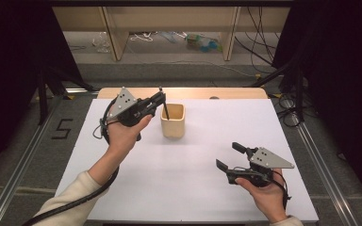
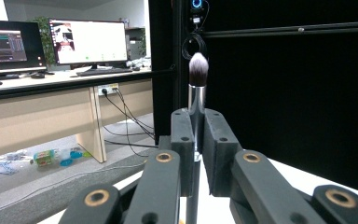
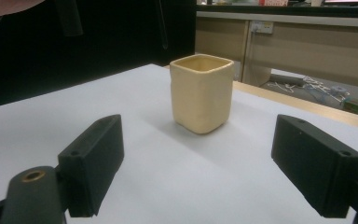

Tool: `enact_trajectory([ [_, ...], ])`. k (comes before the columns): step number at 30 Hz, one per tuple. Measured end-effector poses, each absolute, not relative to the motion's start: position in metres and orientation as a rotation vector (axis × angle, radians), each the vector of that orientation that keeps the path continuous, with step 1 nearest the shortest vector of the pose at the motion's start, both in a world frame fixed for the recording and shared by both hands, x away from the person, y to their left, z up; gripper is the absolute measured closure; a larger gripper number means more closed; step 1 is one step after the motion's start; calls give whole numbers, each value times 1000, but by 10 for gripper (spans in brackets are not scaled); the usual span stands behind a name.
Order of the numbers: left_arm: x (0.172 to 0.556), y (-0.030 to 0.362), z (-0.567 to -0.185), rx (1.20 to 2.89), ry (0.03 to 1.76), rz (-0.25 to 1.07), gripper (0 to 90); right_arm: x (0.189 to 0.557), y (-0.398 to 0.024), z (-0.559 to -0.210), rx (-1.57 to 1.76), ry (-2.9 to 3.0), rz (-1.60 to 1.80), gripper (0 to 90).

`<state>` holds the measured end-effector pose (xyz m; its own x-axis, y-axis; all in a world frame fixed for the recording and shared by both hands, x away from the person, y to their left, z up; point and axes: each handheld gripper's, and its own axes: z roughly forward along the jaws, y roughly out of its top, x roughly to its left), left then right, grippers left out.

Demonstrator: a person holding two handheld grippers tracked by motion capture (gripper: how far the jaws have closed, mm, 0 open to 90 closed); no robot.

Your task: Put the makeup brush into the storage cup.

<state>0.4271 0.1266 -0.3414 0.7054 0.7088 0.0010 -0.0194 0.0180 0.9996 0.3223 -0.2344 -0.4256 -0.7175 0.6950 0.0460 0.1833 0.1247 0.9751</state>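
While the left gripper [image 1: 156, 101] clamps a slim silver-ferruled makeup brush [image 2: 197, 88] above the squarish cream ceramic cup [image 1: 172, 120], the right gripper [image 1: 230, 156] hovers wide open nearby.

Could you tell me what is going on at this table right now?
A person holds a gripper in each hand. The left gripper is shut on a makeup brush, bristles up, its handle end hanging over the cream square cup on the white table. The right gripper is open, holds nothing, and points at the cup.
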Motion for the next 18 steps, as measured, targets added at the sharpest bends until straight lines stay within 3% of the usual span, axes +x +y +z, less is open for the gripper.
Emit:
enact_trajectory([
  [18, 434, 126, -343, 1464, 607, 642, 837, 322, -234, -426, 849, 1981, 1634, 180],
])
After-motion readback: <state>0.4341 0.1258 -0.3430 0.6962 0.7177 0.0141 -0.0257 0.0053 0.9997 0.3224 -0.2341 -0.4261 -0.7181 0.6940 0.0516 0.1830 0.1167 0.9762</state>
